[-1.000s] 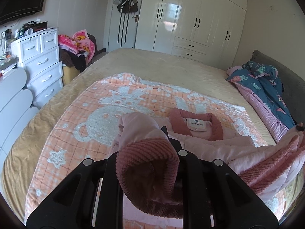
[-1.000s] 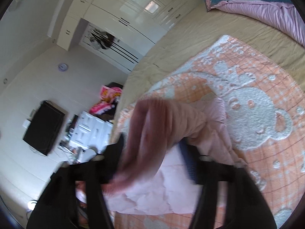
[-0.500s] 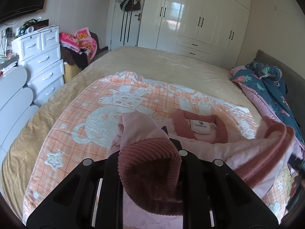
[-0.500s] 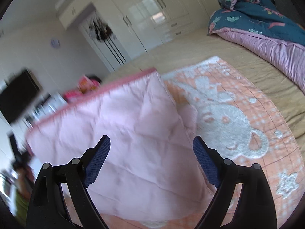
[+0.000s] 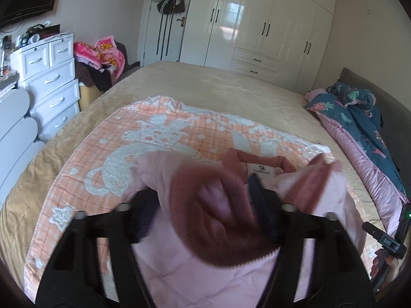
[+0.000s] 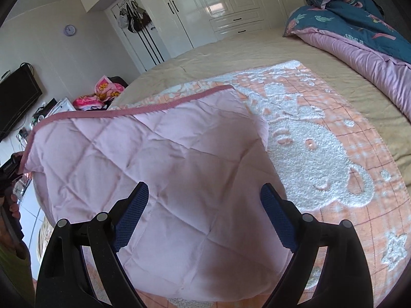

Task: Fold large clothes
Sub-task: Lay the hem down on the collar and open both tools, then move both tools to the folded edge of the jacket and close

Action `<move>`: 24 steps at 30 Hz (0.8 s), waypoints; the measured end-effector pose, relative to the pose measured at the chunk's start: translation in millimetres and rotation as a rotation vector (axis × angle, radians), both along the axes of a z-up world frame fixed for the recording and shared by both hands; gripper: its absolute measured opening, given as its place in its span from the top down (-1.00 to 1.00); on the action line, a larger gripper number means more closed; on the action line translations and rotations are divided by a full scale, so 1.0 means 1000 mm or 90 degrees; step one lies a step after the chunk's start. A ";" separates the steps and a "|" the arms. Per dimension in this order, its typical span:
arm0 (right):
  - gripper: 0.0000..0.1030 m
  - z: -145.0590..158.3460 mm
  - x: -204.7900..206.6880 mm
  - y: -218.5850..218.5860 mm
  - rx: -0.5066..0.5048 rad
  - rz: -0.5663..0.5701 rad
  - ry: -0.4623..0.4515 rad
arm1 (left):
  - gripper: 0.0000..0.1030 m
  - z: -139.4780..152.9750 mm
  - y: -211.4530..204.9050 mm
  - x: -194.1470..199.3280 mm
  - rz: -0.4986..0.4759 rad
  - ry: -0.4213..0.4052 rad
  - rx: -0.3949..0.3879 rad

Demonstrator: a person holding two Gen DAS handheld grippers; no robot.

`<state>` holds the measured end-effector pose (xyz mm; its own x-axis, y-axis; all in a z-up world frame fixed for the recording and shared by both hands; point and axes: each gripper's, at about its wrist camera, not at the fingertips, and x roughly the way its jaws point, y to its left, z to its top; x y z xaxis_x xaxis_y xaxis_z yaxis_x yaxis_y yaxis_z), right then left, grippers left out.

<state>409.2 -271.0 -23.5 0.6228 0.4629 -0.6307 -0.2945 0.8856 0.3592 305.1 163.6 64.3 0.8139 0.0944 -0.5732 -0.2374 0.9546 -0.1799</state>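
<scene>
A pink quilted jacket [image 6: 164, 169] with dark-pink ribbed trim lies on an orange bear-pattern blanket [image 6: 321, 148] on the bed. In the left wrist view its ribbed cuff [image 5: 213, 205] is blurred and sits loose between the spread fingers of my left gripper [image 5: 203, 205], which is open. The collar with its white label [image 5: 259, 169] shows just beyond. My right gripper [image 6: 204, 213] is open and empty, just above the flat quilted panel, whose ribbed hem [image 6: 128, 111] runs along the far edge.
A blue and pink duvet [image 5: 359, 128] is piled at the bed's right side. White drawers [image 5: 48, 82] and a heap of clothes [image 5: 100, 59] stand left of the bed. White wardrobes [image 5: 264, 23] line the far wall. The other hand-held gripper [image 5: 385, 241] shows at the right edge.
My left gripper has opened and the ribbed cuff is slipping out of it. My right gripper let go of the jacket earlier and the quilted panel has settled flat under it.
</scene>
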 end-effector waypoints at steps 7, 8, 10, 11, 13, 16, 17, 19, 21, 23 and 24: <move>-0.72 0.021 -0.013 0.000 -0.018 0.006 -0.035 | -0.69 0.023 -0.009 -0.016 0.001 -0.049 0.039; -0.72 0.023 -0.015 -0.001 -0.020 0.007 -0.039 | -0.73 0.027 -0.011 -0.020 0.002 -0.058 0.049; -0.72 0.028 -0.021 0.000 -0.025 0.009 -0.047 | -0.77 0.031 -0.012 -0.024 0.002 -0.061 0.064; -0.72 0.030 -0.023 0.000 -0.031 0.008 -0.052 | -0.78 0.033 -0.014 -0.025 0.002 -0.062 0.074; -0.72 0.033 -0.027 0.000 -0.041 0.007 -0.063 | -0.82 0.033 -0.017 -0.029 0.008 -0.061 0.102; -0.73 0.037 -0.032 -0.001 -0.054 0.002 -0.073 | -0.82 0.031 -0.017 -0.033 0.013 -0.053 0.121; -0.74 0.037 -0.033 -0.002 -0.055 0.001 -0.075 | -0.82 0.030 -0.017 -0.034 0.012 -0.049 0.122; -0.74 0.039 -0.035 -0.003 -0.059 -0.003 -0.079 | -0.82 0.025 -0.016 -0.036 0.015 -0.039 0.129; -0.76 0.040 -0.038 -0.005 -0.061 -0.006 -0.079 | -0.82 0.020 -0.012 -0.038 0.016 -0.029 0.127; -0.77 0.040 -0.040 -0.007 -0.063 -0.009 -0.079 | -0.82 0.015 -0.008 -0.040 0.019 -0.019 0.123; -0.78 0.039 -0.040 -0.008 -0.065 -0.011 -0.077 | -0.82 0.012 -0.007 -0.042 0.021 -0.015 0.121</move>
<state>369.2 -278.8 15.8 0.7049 0.3886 -0.5934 -0.3146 0.9211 0.2294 263.3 156.9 76.4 0.8214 0.2252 -0.5240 -0.2664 0.9639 -0.0034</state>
